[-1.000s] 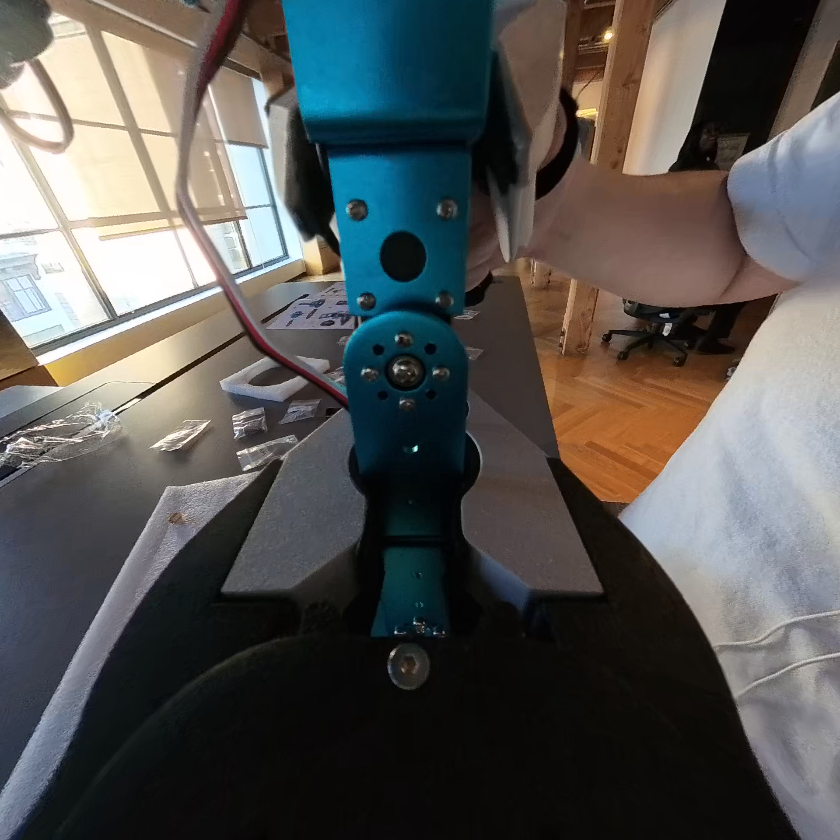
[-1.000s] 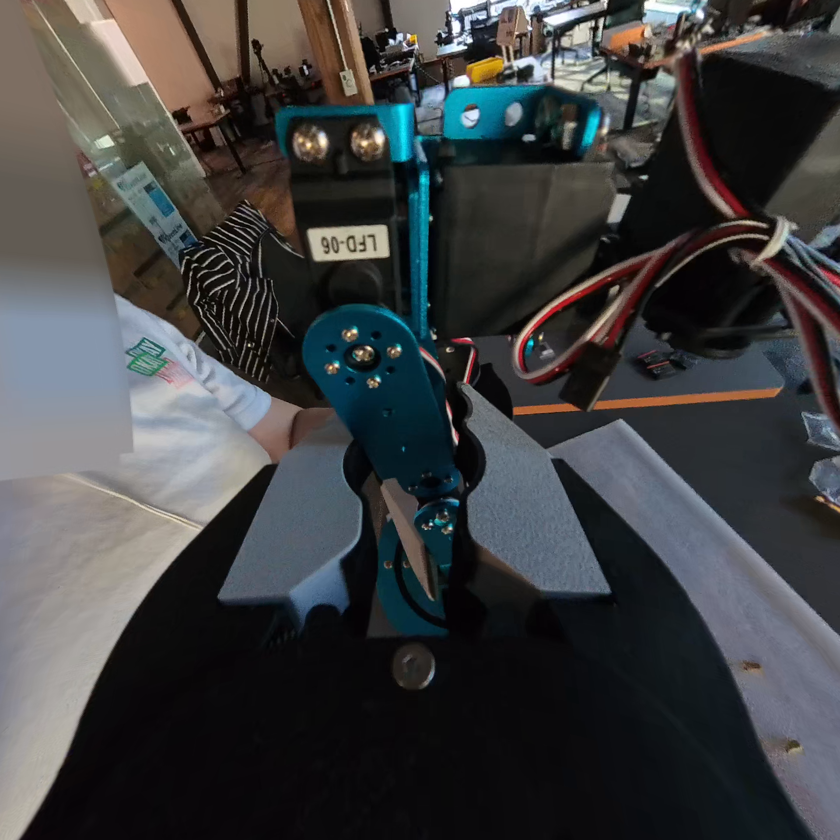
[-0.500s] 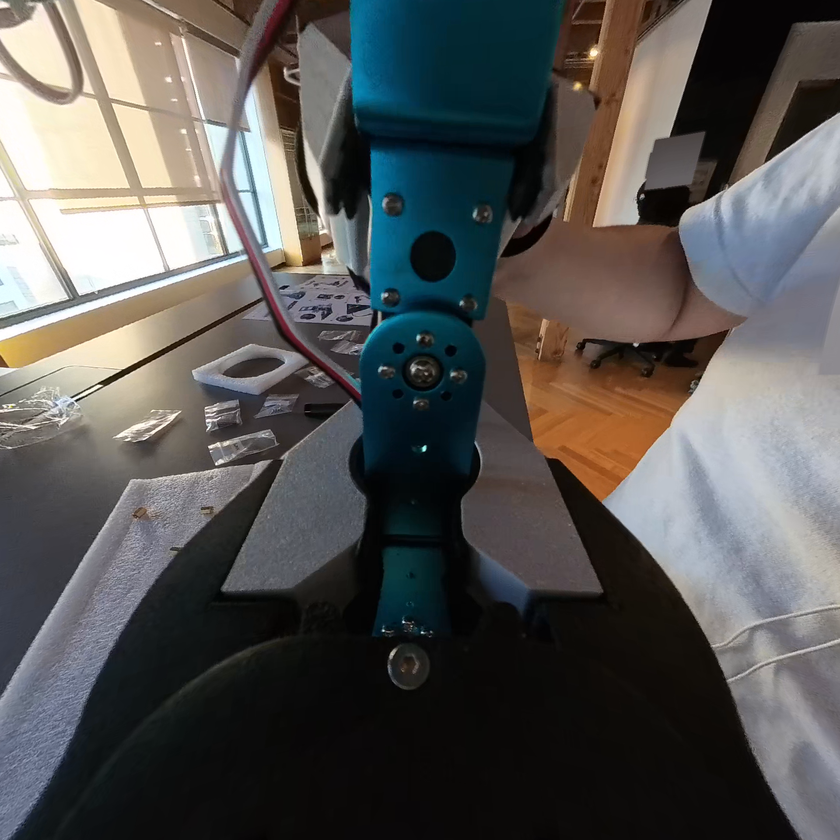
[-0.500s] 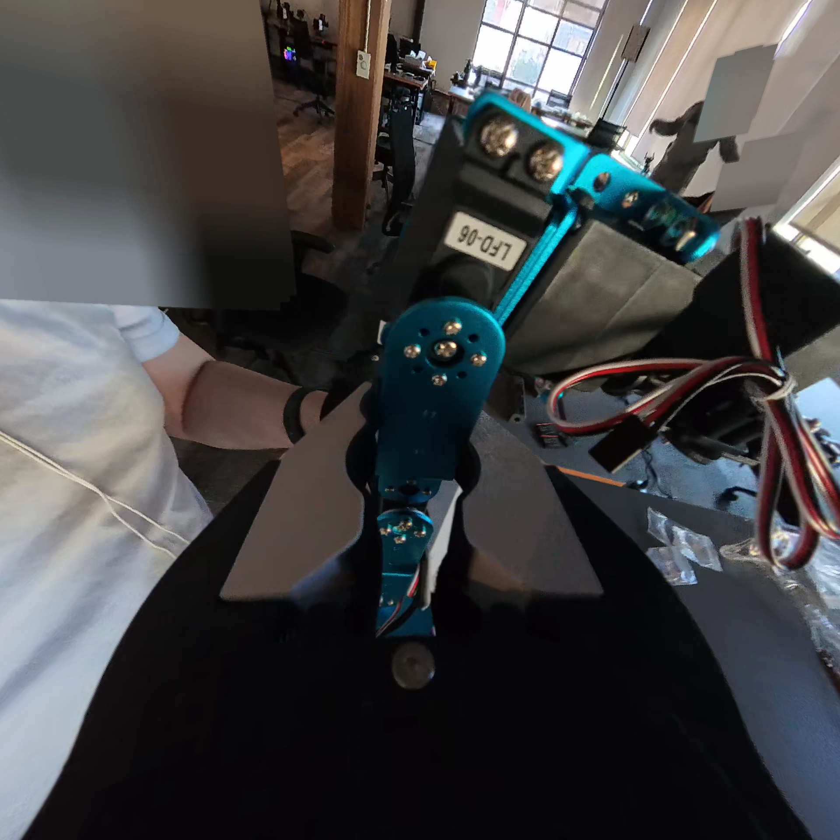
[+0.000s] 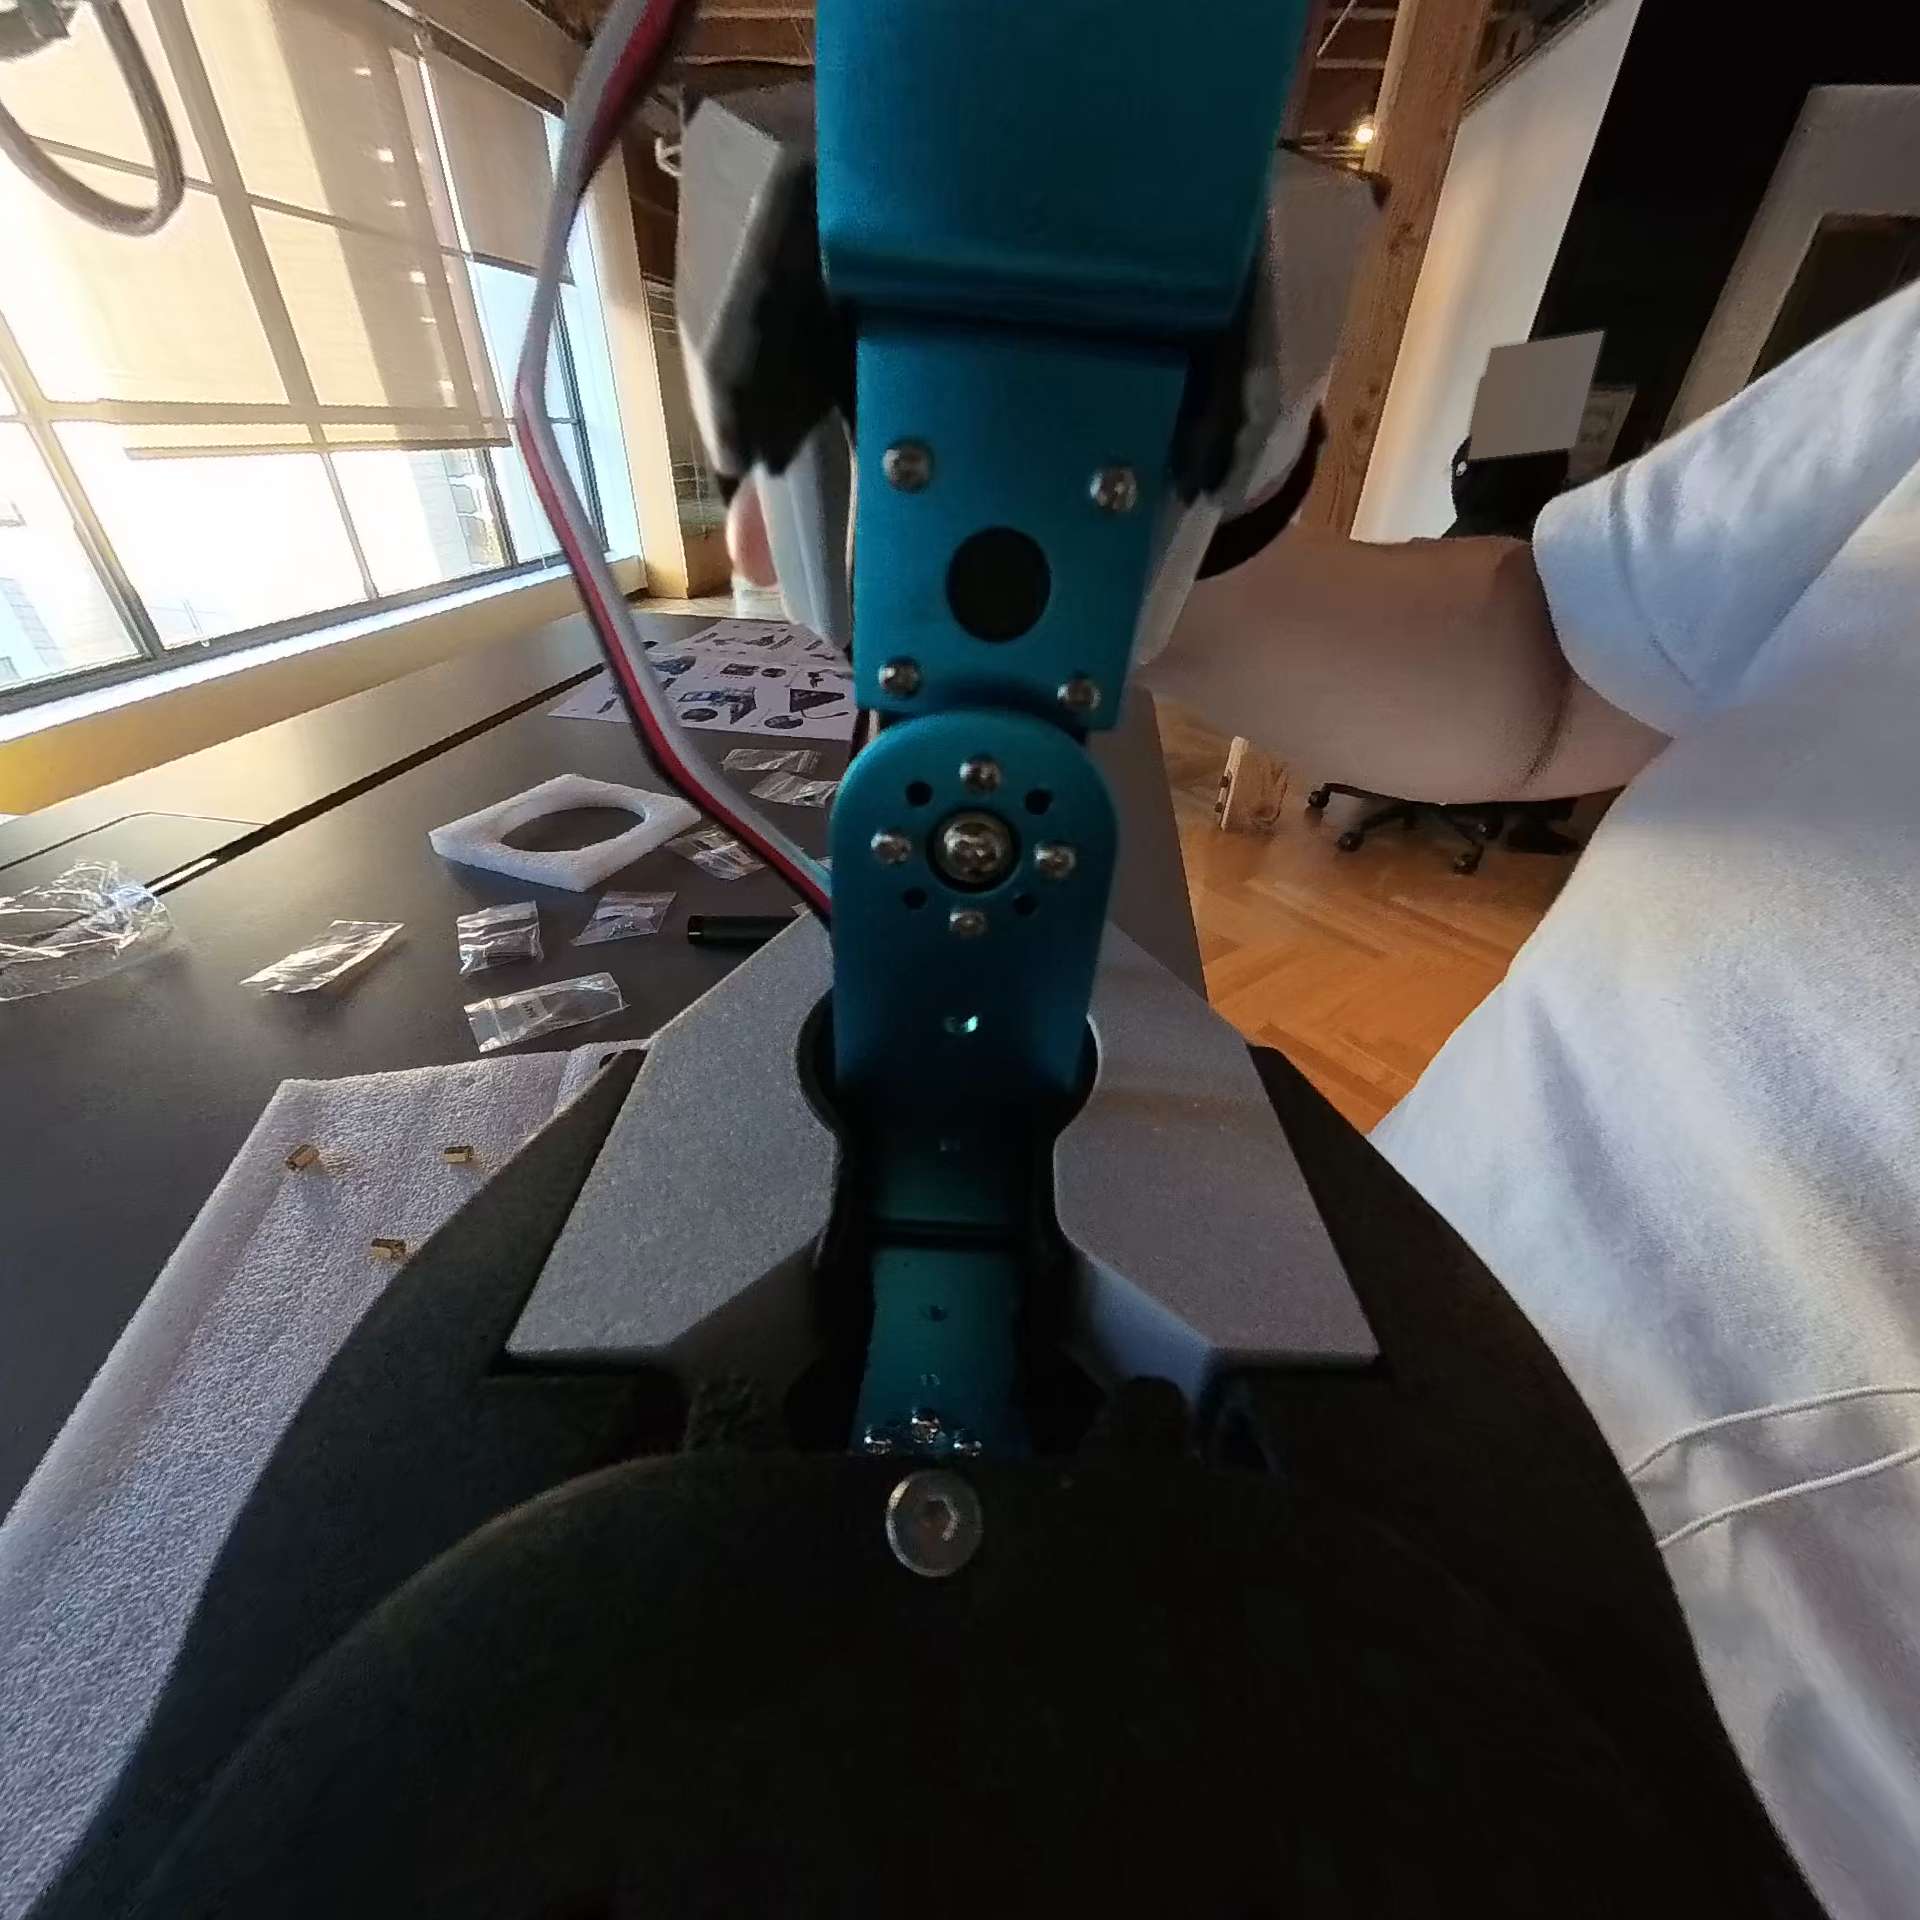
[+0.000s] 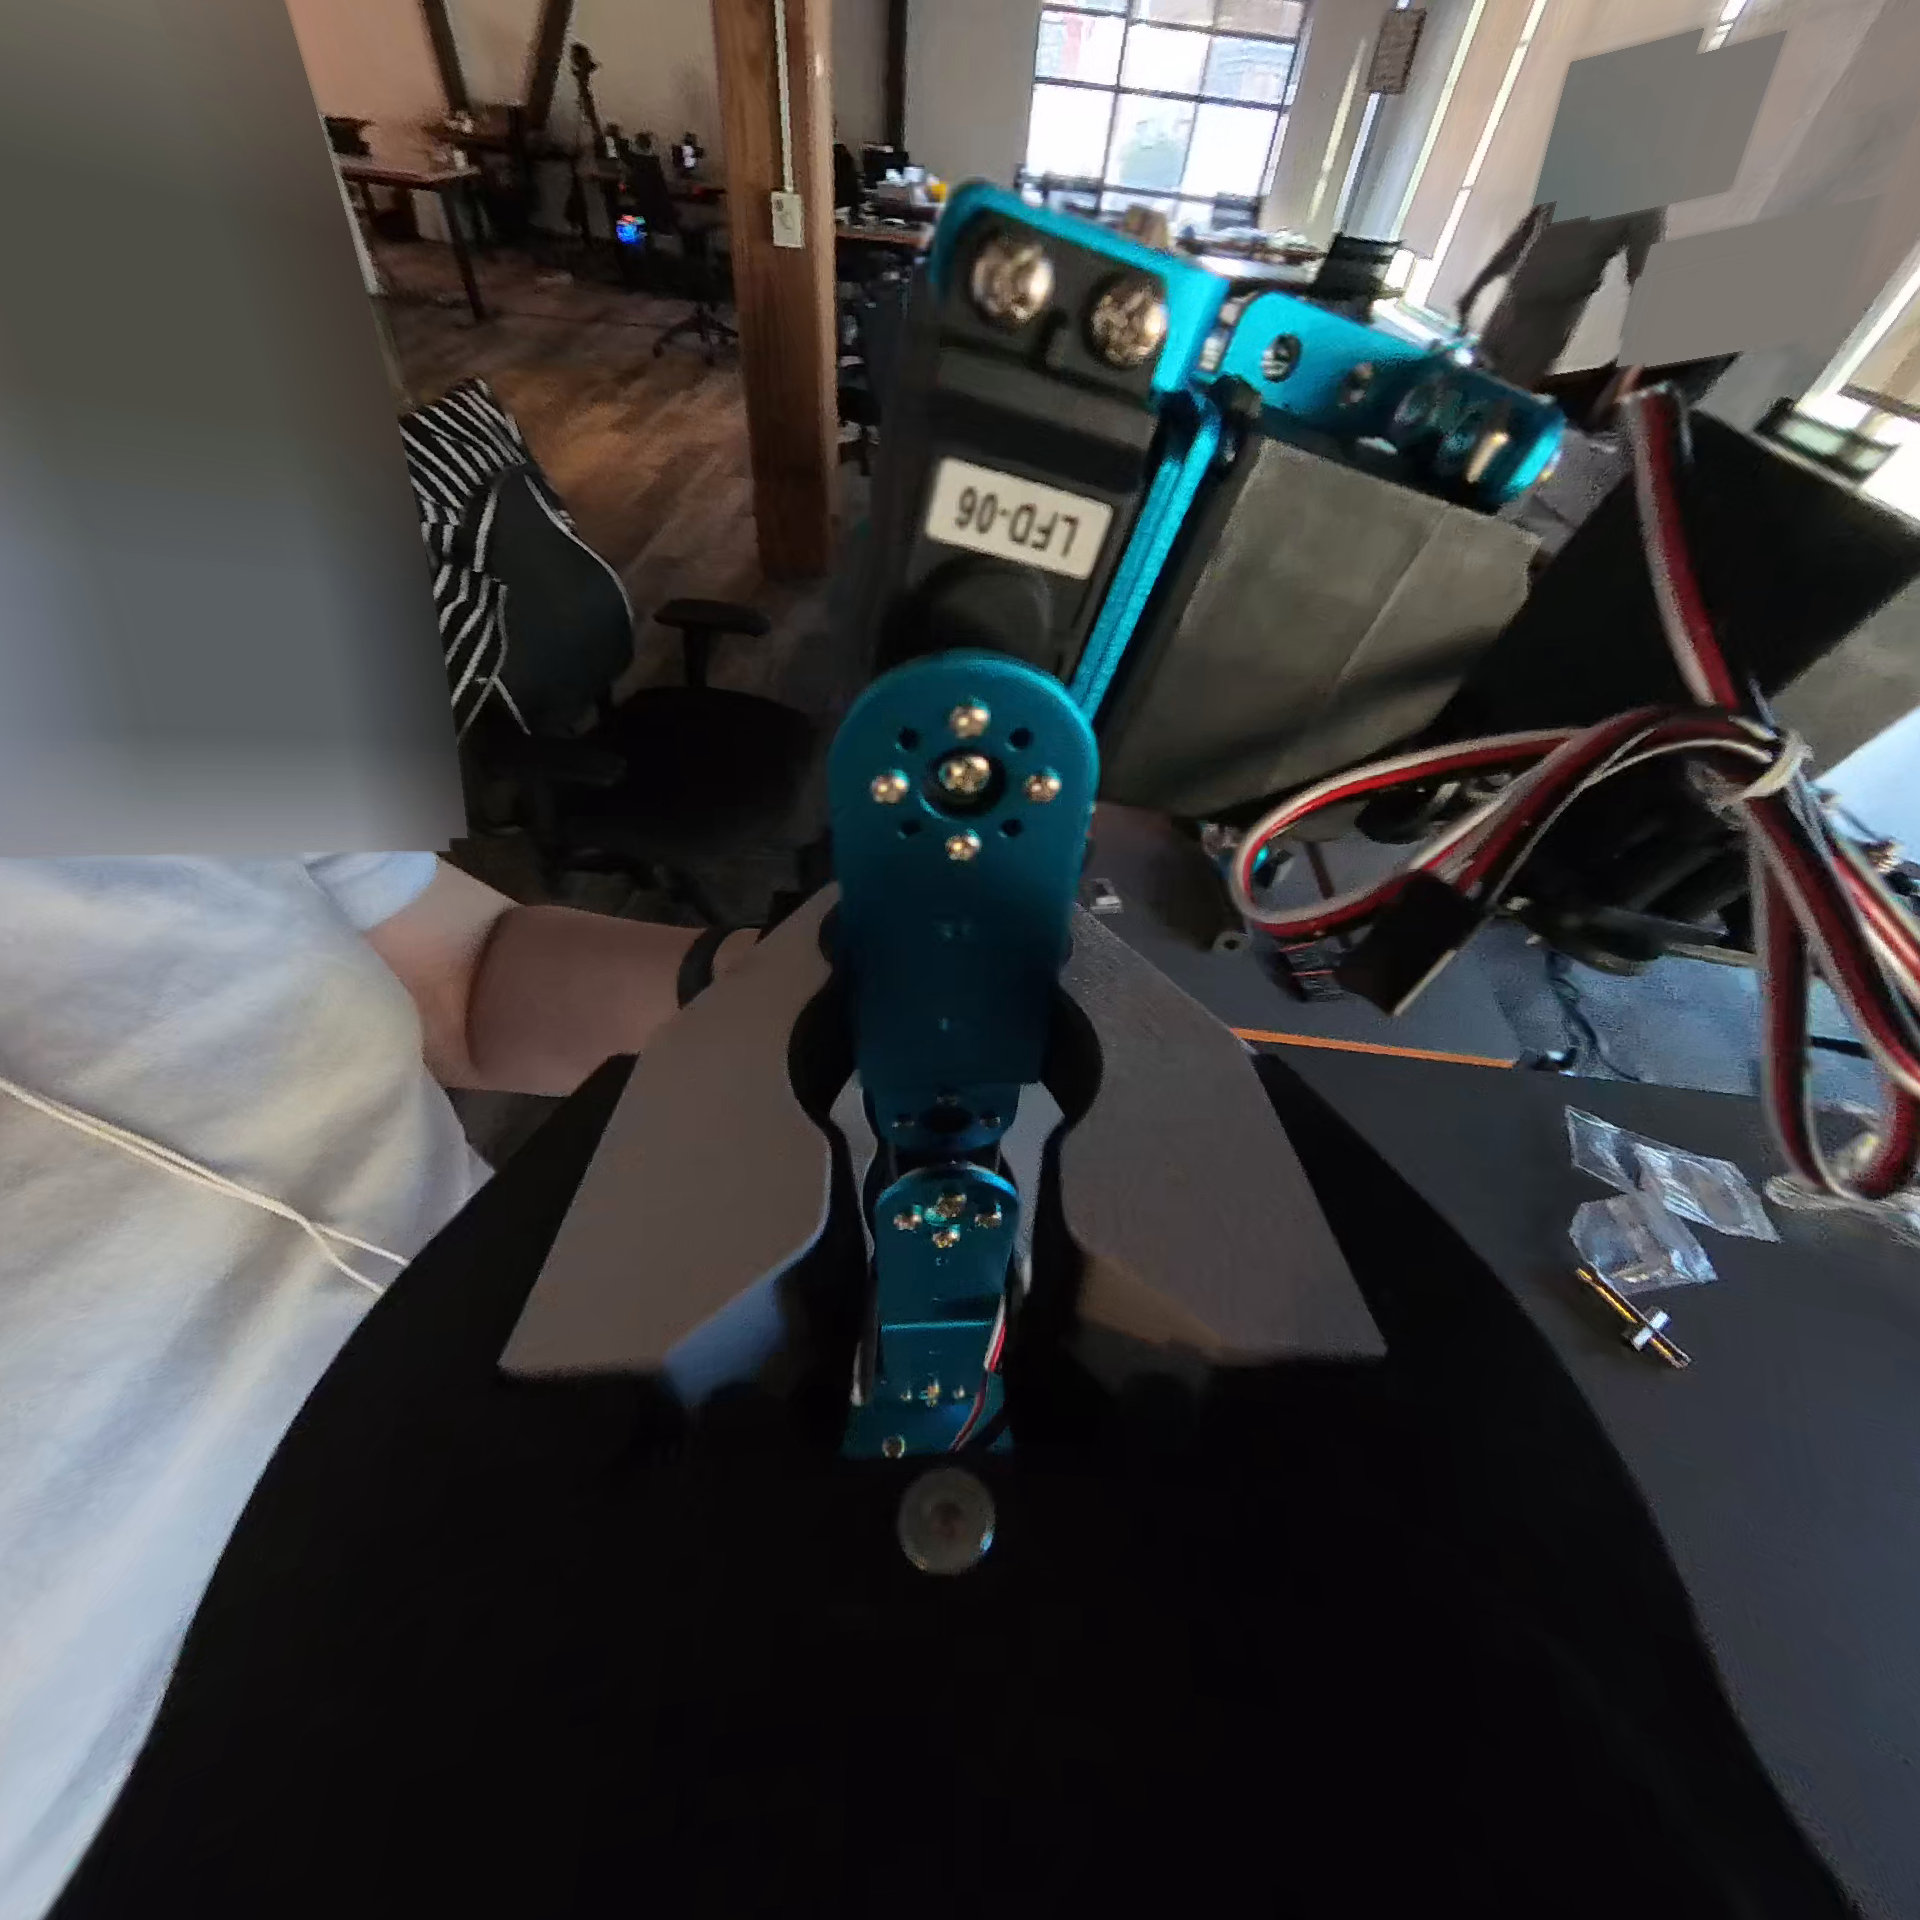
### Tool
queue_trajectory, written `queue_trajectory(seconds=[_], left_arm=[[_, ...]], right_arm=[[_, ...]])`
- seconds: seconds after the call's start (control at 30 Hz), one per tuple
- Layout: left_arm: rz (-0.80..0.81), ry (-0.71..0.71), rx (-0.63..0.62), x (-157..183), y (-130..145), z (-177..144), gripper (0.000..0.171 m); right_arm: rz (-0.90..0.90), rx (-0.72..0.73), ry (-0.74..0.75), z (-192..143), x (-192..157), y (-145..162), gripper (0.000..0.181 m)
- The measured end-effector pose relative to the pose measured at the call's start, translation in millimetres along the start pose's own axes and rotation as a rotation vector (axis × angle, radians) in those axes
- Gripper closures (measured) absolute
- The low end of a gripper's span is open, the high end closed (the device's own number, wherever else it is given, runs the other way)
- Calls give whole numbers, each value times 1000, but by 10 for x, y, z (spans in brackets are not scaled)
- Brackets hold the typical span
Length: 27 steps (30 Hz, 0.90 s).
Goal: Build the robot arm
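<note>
A blue metal robot-arm assembly is held between both grippers. My left gripper (image 5: 961, 1049) is shut on one blue bracket link (image 5: 971, 935), which stands upright between the grey fingers (image 5: 717, 1143). My right gripper (image 6: 956, 997) is shut on another blue link (image 6: 961, 862). Above it sits a black servo (image 6: 997, 499) with a white label. Red, white and black wires (image 6: 1558, 790) with a black plug (image 6: 1423, 956) hang to the right. In the left wrist view the right gripper's grey and black body (image 5: 758, 416) shows behind the assembly.
A black table (image 5: 156, 1091) carries a white foam sheet (image 5: 260, 1299) with small brass parts (image 5: 301, 1158), a foam ring (image 5: 566, 831), small plastic bags (image 5: 540, 1008) and a printed sheet (image 5: 727, 686). More bags (image 6: 1662, 1205) and a brass pin (image 6: 1631, 1320) lie right. A person's arm (image 5: 1351, 675) reaches across. One gripper's finger ends stand about 10 cm off the other's. The brass pin (image 6: 1631, 1320) is about 35 cm from my left fingertips.
Both grippers have swung round together with the assembly. In the right wrist view the blue link has gone from tilted to upright. Both grips have stayed shut.
</note>
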<state>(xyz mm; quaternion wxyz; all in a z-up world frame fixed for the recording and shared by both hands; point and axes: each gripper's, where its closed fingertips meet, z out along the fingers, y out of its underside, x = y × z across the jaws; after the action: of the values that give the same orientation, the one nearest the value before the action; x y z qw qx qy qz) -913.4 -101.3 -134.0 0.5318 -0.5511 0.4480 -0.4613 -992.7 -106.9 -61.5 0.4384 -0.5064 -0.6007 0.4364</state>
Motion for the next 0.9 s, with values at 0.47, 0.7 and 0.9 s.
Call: queue_trajectory(seconds=[0.47, 0.7, 0.9], left_arm=[[4, -10, 0, 18, -3, 16, 145], [7, -17, 6, 14, -5, 11, 145], [12, -19, 5, 15, -4, 15, 144]], right_arm=[[196, 44, -37, -54, -51, 23, 153], [345, 29, -67, -39, -71, 33, 152], [422, 33, -61, -39, -73, 34, 151]])
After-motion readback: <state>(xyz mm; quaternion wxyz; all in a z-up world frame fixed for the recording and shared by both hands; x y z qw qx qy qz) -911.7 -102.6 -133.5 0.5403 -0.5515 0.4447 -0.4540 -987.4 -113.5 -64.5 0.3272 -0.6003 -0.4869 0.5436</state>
